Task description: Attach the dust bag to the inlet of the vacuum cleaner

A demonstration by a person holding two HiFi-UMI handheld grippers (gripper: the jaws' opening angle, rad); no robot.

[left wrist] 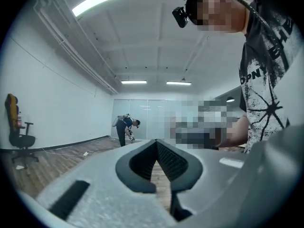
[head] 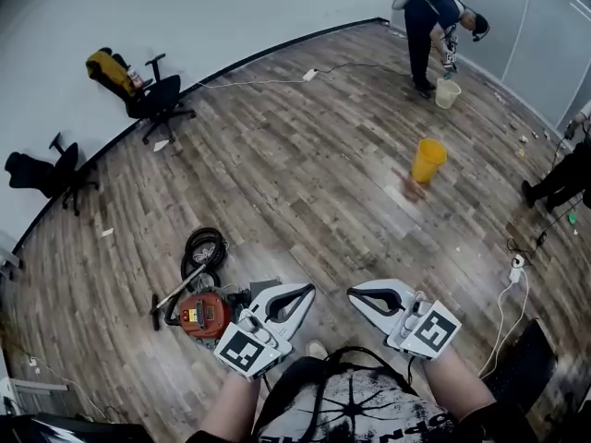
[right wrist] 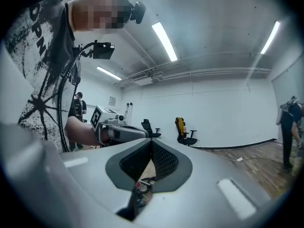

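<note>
I hold both grippers level, close in front of my chest, above a wood floor (head: 305,192). The left gripper (head: 305,293) has its jaws pressed together with nothing between them; in its own view the ribbed pads (left wrist: 167,159) meet at the tips. The right gripper (head: 355,295) is the same, jaws together and empty. The two sets of tips angle toward each other, near but apart.

The vacuum (head: 203,314), red and round, sits on the floor just left of the left jaws and below them. Its black hose (head: 205,247) lies coiled just beyond it. In the right gripper view, a sliver of red and metal shows through the gap under the closed tips. I cannot make out the dust bag.

Well ahead of the right jaws, a yellow bucket (head: 428,160) stands on the floor. Farther on, a person (head: 432,21) bends over a pale bucket (head: 448,92). Far left of the jaws, two black chairs (head: 157,100) stand by the white wall.
</note>
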